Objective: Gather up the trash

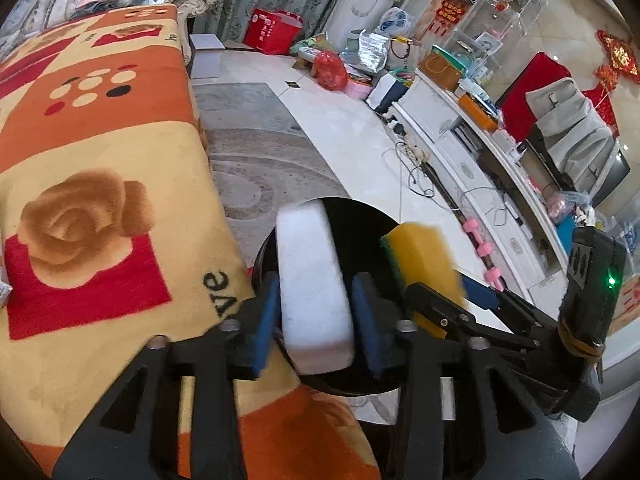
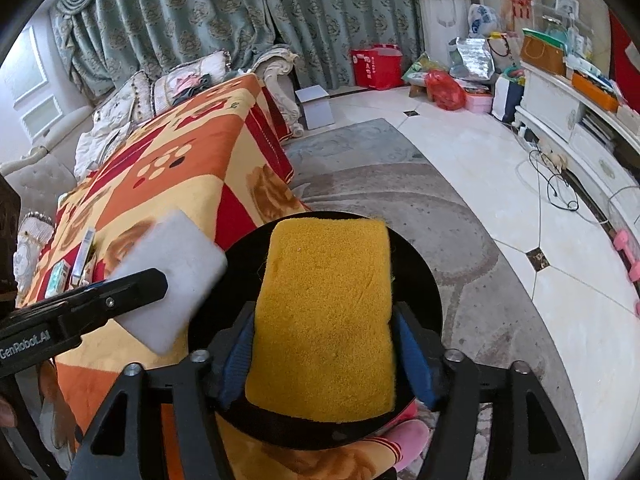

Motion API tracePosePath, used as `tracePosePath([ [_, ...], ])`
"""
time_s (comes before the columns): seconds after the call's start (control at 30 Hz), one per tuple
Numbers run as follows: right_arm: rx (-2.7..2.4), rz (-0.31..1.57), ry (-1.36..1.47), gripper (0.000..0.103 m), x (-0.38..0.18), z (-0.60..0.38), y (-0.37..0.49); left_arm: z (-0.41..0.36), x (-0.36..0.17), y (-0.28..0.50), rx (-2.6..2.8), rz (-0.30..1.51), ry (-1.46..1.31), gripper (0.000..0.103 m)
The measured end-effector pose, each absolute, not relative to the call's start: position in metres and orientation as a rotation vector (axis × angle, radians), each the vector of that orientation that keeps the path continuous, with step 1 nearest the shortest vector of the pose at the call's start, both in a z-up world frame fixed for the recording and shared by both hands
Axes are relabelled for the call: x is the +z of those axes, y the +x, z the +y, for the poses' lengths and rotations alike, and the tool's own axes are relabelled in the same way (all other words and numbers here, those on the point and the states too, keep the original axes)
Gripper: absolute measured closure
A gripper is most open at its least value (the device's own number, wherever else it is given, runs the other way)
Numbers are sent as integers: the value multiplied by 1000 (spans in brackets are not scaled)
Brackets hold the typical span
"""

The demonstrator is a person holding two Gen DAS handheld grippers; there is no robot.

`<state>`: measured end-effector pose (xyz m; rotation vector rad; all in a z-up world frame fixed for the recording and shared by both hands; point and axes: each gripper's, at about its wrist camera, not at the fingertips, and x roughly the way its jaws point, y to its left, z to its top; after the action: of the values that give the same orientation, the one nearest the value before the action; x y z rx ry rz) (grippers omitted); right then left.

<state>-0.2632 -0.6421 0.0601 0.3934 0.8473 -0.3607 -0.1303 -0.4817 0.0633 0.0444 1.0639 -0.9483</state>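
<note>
My left gripper (image 1: pixel 316 316) is shut on a white sponge block (image 1: pixel 312 280) and holds it over the mouth of a round black bin (image 1: pixel 360 216). My right gripper (image 2: pixel 324 352) is shut on a yellow sponge with a green backing (image 2: pixel 324 312), also over the black bin (image 2: pixel 420 280). The yellow sponge (image 1: pixel 420 256) and the right gripper (image 1: pixel 460 304) show in the left wrist view, right of the white sponge. The white sponge (image 2: pixel 180 280) and the left gripper (image 2: pixel 120 300) show at the left of the right wrist view.
A table under an orange, red and yellow patterned blanket (image 1: pixel 100 200) stands left of the bin, with small packets (image 2: pixel 76 268) on it. A grey rug (image 2: pixel 400 184) and a white tiled floor (image 2: pixel 520 200) lie beyond. A white cabinet (image 1: pixel 480 168), cables (image 1: pixel 416 168) and bags (image 1: pixel 332 68) line the right side.
</note>
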Motion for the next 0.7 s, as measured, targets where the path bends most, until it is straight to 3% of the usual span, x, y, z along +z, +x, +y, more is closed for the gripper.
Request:
tracePosePath([
  [0.03,-363,841,400,28,60,-643,-264,-481,63,-130,-951,1065,37,47],
  [0.1,-369,826,411,27,61,-644,-266,-480,64,-129,-951,1066,30,45],
  [0.7,-286,867,382,27,60,-608,-247,-421,73,-125,-775,1021,80,45],
])
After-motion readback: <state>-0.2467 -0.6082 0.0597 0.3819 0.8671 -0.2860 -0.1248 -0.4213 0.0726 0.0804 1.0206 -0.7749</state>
